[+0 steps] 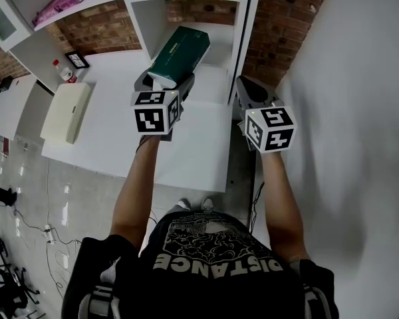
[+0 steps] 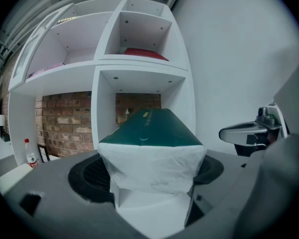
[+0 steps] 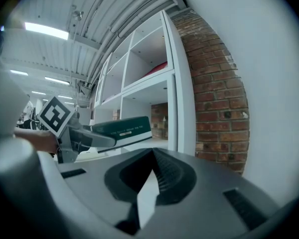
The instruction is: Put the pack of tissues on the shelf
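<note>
Toward twelve o'clock, facing the shelf [image 1: 241, 38], the left gripper's [image 1: 166, 80] wide-set jaws pinch the near end of the pack of tissues [image 1: 181, 54], likely light and squashy; the right gripper's [image 1: 247, 88] jaws meet, empty.

- Head view: from overhead, facing steeply down onto the shelf unit [image 1: 243, 38] and worktop [image 1: 120, 111].
- Left gripper view: close behind its jaws, facing the shelf compartments head-on.
- Right gripper view: low, looking along the shelf front; shares the pack of tissues [image 3: 123, 128] and left gripper [image 3: 102, 138] with the head view.

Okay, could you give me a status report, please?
Left tool shut on tissue pack. Pack aloft before lower shelf bay. Right tool shut, empty. Nothing seen blocking.
</note>
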`<state>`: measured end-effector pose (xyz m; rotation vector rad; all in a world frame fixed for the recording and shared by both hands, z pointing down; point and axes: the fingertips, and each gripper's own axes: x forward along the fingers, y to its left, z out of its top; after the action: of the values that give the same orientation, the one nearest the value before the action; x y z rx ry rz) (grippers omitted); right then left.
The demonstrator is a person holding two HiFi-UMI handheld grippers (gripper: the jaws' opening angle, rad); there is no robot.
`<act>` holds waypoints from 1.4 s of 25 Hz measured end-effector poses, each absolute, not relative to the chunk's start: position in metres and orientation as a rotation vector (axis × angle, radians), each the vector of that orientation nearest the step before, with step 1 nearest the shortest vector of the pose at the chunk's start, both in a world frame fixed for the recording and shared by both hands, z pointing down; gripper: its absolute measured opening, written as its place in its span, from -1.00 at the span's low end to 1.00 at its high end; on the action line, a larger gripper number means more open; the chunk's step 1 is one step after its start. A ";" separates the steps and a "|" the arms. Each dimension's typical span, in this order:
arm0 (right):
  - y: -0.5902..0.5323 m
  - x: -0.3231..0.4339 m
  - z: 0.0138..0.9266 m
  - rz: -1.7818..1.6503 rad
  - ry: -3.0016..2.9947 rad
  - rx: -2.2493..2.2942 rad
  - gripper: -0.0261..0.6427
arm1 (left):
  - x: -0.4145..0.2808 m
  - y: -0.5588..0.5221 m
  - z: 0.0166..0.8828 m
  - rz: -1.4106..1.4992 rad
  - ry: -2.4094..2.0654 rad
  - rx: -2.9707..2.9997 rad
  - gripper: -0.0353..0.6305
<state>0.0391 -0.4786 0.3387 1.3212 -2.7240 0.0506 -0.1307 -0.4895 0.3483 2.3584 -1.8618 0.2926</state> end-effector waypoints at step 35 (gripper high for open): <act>-0.504 0.004 0.337 0.007 -2.643 1.427 -0.91 | -0.115 -0.622 0.351 0.486 -1.616 2.502 0.45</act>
<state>0.0036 -0.5044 0.3372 1.4265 -2.6426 0.0068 -0.1149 -0.6220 0.3513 2.5018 -1.6165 0.4857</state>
